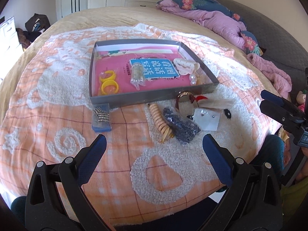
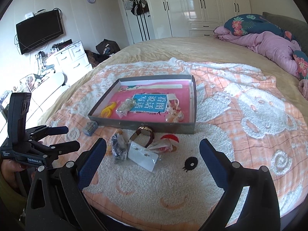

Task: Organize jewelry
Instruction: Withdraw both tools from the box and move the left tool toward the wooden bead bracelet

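A shallow grey tray [image 1: 154, 97] [image 2: 169, 128] lined with a pink book sits on the bed. It holds yellow bangles [image 1: 108, 85] [image 2: 107, 110], a bagged rhinestone bracelet [image 1: 137, 74], a white hair clip [image 1: 183, 66] and pearl earrings [image 1: 193, 79]. On the blanket in front of it lie a small blue box [image 1: 101, 118] [image 2: 90, 128], a beige coil bracelet [image 1: 159, 121], a bag of dark beads [image 1: 181, 127] [image 2: 118, 148], a brown-strap watch [image 1: 183, 100] [image 2: 144, 134] and an earring card [image 1: 207, 120] [image 2: 143, 156]. My left gripper [image 1: 154, 140] [image 2: 64, 137] and right gripper [image 2: 153, 144] [image 1: 266, 102] hover open and empty, short of these loose pieces.
An orange-and-white fleece blanket [image 1: 157, 173] covers the near part of the bed. A pink duvet and floral pillows [image 2: 269, 42] are heaped at the far right. White drawers [image 2: 69, 57], a wall TV [image 2: 38, 30] and wardrobes [image 2: 202, 5] stand beyond the bed. A hand [image 2: 9, 171] holds the left gripper.
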The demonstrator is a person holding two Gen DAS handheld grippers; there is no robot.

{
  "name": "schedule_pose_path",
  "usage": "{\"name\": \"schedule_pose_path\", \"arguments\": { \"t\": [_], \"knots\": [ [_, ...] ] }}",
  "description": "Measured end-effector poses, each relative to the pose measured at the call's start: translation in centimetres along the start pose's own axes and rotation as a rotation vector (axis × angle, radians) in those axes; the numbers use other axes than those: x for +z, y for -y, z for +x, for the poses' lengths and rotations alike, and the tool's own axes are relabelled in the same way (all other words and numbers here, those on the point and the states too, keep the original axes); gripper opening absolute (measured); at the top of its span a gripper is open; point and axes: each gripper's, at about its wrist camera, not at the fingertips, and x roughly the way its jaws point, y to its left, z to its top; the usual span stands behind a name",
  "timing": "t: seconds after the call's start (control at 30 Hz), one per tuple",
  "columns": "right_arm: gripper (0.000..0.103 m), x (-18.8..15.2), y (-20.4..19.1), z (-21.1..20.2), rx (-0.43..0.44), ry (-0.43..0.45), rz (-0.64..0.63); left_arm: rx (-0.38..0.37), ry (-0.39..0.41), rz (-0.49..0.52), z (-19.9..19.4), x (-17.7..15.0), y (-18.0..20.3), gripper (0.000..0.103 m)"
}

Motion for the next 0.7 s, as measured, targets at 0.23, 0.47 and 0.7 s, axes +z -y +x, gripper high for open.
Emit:
{"name": "schedule_pose_path", "arguments": {
  "t": [0.23,0.47,0.7],
  "knots": [
    [0.097,-0.8,0.0,1.3,0.02,-0.029,0.006,0.008,-0.046,0.004,1.8,-0.6,-0.1,0.093],
    [0.097,-1.4,0.3,2.6,0.032,-0.06,0.012,0.014,-0.094,0.024,4.1,-1.2,0.1,0.093],
    [0.097,-2.0,1.1,4.1,0.025,-0.088,0.039,0.043,-0.111,0.046,6.3,-1.1,0.2,0.093]
  ]
}}
